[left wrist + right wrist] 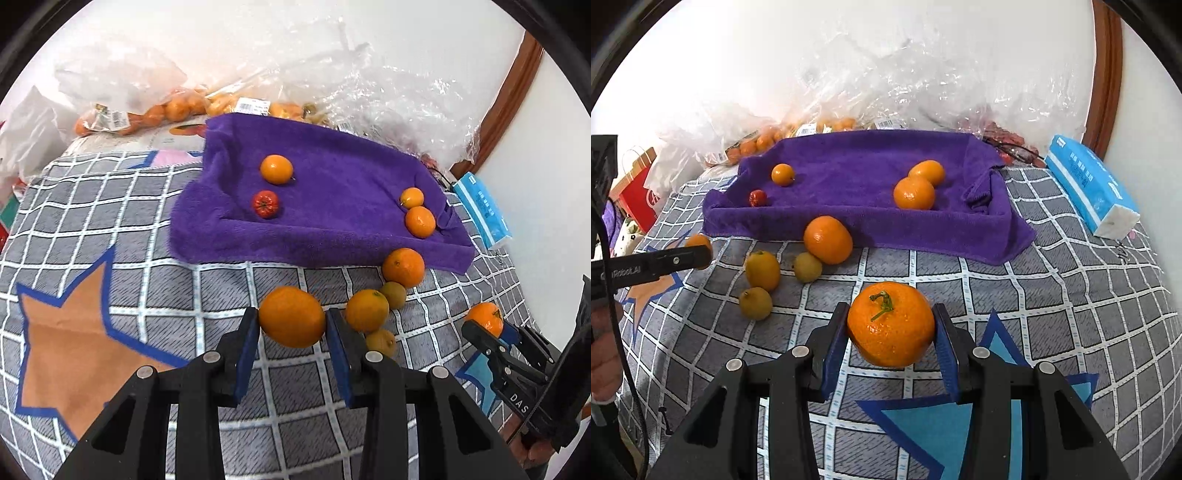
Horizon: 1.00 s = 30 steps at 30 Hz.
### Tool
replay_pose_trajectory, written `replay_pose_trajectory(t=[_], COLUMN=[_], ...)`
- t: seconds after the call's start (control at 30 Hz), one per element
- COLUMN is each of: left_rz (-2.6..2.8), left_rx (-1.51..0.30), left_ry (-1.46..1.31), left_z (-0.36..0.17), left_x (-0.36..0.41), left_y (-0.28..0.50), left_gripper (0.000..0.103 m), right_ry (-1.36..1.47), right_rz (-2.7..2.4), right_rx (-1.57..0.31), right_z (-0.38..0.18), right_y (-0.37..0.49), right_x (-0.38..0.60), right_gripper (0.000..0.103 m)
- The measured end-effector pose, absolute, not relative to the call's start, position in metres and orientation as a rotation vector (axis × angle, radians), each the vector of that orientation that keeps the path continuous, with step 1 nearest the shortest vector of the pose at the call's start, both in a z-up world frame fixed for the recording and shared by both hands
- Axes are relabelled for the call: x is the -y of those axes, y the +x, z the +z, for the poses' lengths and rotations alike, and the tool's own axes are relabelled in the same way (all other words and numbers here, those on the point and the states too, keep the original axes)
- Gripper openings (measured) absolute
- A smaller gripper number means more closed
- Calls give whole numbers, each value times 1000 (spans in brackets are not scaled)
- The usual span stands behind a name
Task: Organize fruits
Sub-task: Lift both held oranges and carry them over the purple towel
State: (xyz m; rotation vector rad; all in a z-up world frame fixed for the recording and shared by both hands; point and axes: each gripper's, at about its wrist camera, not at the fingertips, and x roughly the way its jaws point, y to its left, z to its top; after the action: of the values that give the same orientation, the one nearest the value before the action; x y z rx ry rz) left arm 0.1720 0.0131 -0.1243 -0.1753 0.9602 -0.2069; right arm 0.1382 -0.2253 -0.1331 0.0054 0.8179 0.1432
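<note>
My left gripper (291,323) is shut on a smooth orange (291,316), held just above the checked bedspread. My right gripper (891,330) is shut on a stemmed tangerine (891,328); the left wrist view shows it at the right edge as the same tangerine (484,318). A purple towel (332,184) lies beyond, draped into a tray shape. On it rest an orange (276,169), a small red tomato (265,204) and two oranges (420,221) at the right. In front of the towel lie a big orange (828,240) and several small yellow-green fruits (762,270).
Clear plastic bags (177,107) of oranges pile up against the wall behind the towel. A blue tissue pack (1089,188) lies at the right of the bed. A red paper bag (639,195) stands off the left side. A person's hand (605,354) holds the left gripper.
</note>
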Motion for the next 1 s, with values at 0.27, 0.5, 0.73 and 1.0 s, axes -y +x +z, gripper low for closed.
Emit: replay_pose_trajectory(t=[0.27,0.5,0.73,1.0], left_rz=[-176,-168,-166,-169], left_rx=[-942,-912,-895,-870], left_ry=[-180,-188,-190,-179], left_z=[-112,-94,-80,-63], left_x=[-20,-22,-20,-17], left_y=[153,135,122,117], left_gripper=[35,35,35,35], right_ry=[32,39,52,64], right_rz=[117,104,96,93], right_rx=[-797,-762,-734,-713], right_z=[-116,-98,-81,-67], right_y=[121,105,92,91], right_x=[225,225,228,229], right_gripper=[44,44,44,44])
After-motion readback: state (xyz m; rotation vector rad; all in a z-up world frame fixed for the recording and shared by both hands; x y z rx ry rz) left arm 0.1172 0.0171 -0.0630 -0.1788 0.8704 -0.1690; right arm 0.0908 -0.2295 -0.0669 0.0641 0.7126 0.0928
